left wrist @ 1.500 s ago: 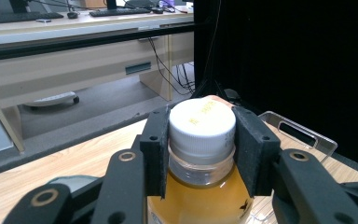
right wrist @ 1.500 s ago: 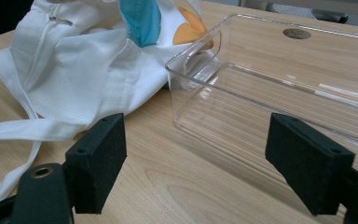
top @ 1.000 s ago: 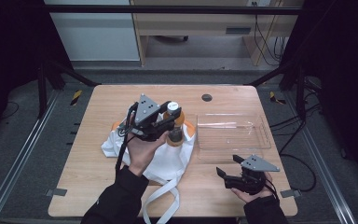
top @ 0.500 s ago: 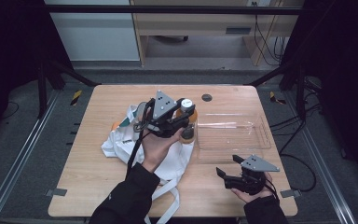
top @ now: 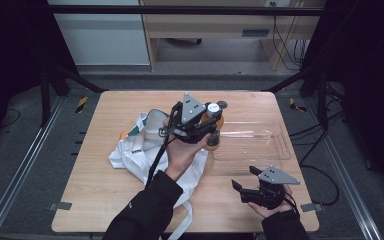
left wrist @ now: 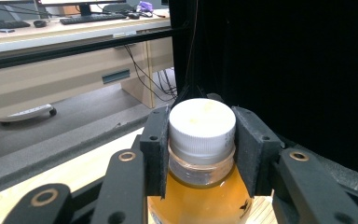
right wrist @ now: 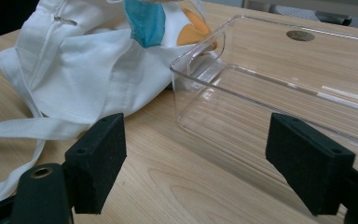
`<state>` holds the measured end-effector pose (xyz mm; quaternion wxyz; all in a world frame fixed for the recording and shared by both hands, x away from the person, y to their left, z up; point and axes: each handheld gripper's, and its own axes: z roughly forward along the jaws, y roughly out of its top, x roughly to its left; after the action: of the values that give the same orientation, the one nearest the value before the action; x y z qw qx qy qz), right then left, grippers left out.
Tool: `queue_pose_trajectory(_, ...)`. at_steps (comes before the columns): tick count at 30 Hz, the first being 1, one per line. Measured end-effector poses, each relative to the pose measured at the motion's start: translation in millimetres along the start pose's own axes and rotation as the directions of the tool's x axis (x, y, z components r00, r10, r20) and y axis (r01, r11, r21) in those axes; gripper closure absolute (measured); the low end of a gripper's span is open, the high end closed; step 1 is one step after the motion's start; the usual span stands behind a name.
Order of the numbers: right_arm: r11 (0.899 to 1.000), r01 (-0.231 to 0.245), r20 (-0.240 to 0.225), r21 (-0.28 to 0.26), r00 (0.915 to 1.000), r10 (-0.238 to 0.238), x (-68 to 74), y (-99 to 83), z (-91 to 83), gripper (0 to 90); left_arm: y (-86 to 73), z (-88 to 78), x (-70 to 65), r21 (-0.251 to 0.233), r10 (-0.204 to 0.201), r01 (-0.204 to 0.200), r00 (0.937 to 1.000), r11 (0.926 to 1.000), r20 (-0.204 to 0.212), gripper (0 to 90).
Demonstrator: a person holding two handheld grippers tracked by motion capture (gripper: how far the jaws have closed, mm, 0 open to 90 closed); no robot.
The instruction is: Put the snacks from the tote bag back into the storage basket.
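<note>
We have the left claw [top: 211, 126] clamped on the bottle [left wrist: 200, 154] just under its white cap, holding it upright above the surface [top: 95, 200] between the white bag [top: 132, 152] and the clear tray [top: 275, 150], likely its destination. Our right claw [top: 243, 178] waits open near the tray's near edge.

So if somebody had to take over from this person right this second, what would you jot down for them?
Left gripper: shut on the bottle of orange liquid, pads at its white cap, held above the table by the tray's left end.
Right gripper: open, nothing held, low over the table near the clear tray.
White bag: lies slumped left of the tray.
Done: bottle is out of the bag.
Left: probably set the bottle in the tray and let go.
</note>
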<state>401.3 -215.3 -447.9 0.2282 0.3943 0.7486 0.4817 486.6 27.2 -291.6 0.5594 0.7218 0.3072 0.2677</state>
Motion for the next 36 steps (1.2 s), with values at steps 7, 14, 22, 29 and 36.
queue_pose_trajectory(7, 1.000, 0.000, -0.001, 0.002, 1.0000, 0.000, 0.0, -0.2, 0.3, 20.3, -1.1, 11.3, -5.1, 0.001, -0.002, 0.002, 0.9999, 1.0000, 0.012, 58.6)
queue_pose_trajectory(14, 1.000, 0.002, -0.003, 0.004, 1.0000, -0.002, -0.2, -0.4, 0.3, 20.3, -2.4, 19.6, -9.3, 0.000, 0.003, -0.003, 0.9998, 1.0000, 0.021, 58.6)
queue_pose_trajectory(22, 1.000, -0.005, -0.004, 0.000, 1.0000, 0.005, -0.1, -0.3, 0.1, 20.3, -6.2, 28.8, -11.6, 0.009, 0.004, -0.005, 0.9997, 1.0000, 0.025, 58.6)
queue_pose_trajectory(29, 1.000, -0.005, -0.006, 0.000, 1.0000, 0.005, -0.1, -0.3, 0.0, 20.3, -10.3, 37.6, -14.4, 0.018, 0.004, -0.005, 0.9994, 0.9998, 0.034, 58.6)
queue_pose_trajectory(36, 1.000, -0.002, -0.007, -0.003, 1.0000, 0.002, -0.2, -0.4, 0.1, 20.3, -13.1, 43.4, -19.1, 0.020, 0.000, -0.001, 0.9991, 0.9998, 0.043, 58.6)
